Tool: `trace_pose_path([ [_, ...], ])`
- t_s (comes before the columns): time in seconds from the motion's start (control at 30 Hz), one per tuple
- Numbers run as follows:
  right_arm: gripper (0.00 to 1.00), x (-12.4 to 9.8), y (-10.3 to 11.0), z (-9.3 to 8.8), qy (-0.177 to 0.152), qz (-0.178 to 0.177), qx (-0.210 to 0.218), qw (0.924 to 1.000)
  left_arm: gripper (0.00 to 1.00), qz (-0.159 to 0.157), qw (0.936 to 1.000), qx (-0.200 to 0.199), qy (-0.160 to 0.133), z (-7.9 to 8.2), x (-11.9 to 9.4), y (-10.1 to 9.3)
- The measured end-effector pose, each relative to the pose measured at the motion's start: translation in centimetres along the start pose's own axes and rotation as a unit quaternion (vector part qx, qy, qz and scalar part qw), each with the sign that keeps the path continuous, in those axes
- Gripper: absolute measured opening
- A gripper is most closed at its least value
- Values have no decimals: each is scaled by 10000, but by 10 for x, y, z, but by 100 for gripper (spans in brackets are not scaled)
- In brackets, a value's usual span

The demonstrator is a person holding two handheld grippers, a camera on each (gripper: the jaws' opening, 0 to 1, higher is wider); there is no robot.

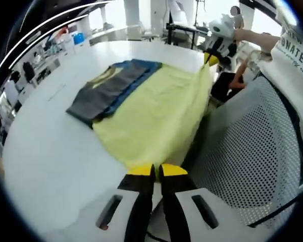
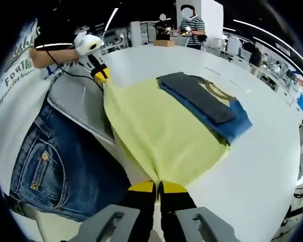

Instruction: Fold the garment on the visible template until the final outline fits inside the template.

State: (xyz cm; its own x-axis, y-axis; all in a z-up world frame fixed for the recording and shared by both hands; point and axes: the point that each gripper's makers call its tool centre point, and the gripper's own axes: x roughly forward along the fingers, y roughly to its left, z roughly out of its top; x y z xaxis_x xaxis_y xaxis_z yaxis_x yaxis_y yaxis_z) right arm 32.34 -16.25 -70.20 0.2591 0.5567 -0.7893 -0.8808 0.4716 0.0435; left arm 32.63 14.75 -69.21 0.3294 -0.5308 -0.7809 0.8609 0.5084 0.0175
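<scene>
both grippers [image 1: 157,170] [image 2: 157,187] pinch smooth yellow garment [image 1: 151,118] corners (folded blue-grey pile [image 1: 111,88] beyond).

The folded dark garment [image 1: 111,91] hides part of the yellow sheet [image 1: 151,121], its print unreadable.

Both views close, facing opposite ways — share yellow garment [image 1: 156,116] [image 2: 156,131].

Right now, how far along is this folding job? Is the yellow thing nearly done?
Early, it seems. The yellow garment lies spread across the white table, beside a folded dark grey and blue stack. In hand: the left gripper and right gripper each pinch a corner at the table's near edge. Left: all the folds. I cannot make out the template.
</scene>
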Motion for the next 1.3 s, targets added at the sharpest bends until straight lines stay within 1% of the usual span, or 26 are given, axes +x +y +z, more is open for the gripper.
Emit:
trace_pose_path([
  [0.3, 0, -4, -19, 15, -100, -221, -182, 9995, 1, 47, 9998, 164, -83, 19, -4, 19],
  [0.37, 0, -6, -27, 22, -159, -314, -220, 9991, 1, 88, 9996, 243, -123, 25, -5, 26],
  [0.5, 0, -8, -40, 33, -216, -448, -361, 9981, 1, 92, 9994, 279, -189, 37, -8, 37],
  [0.6, 0, -10, -50, 41, -250, -567, -443, 9971, 1, 143, 9986, 423, -274, 48, -11, 48],
  [0.83, 0, -14, -69, 56, -303, -782, -618, 9946, 1, 219, 9979, 488, -364, 67, -13, 67],
  [0.93, 0, -14, -79, 63, -302, -876, -606, 9939, 1, 241, 9974, 554, -392, 71, -13, 74],
  [1.13, 0, -14, -91, 75, -268, -979, -743, 9921, 2, 277, 9976, 520, -372, 75, -10, 86],
  [1.23, 0, -13, -98, 79, -206, -1054, -859, 9905, 1, 305, 9974, 536, -379, 81, -10, 93],
  [1.3, 0, -14, -105, 84, -224, -1154, -834, 9896, 1, 338, 9971, 539, -425, 86, -10, 98],
])
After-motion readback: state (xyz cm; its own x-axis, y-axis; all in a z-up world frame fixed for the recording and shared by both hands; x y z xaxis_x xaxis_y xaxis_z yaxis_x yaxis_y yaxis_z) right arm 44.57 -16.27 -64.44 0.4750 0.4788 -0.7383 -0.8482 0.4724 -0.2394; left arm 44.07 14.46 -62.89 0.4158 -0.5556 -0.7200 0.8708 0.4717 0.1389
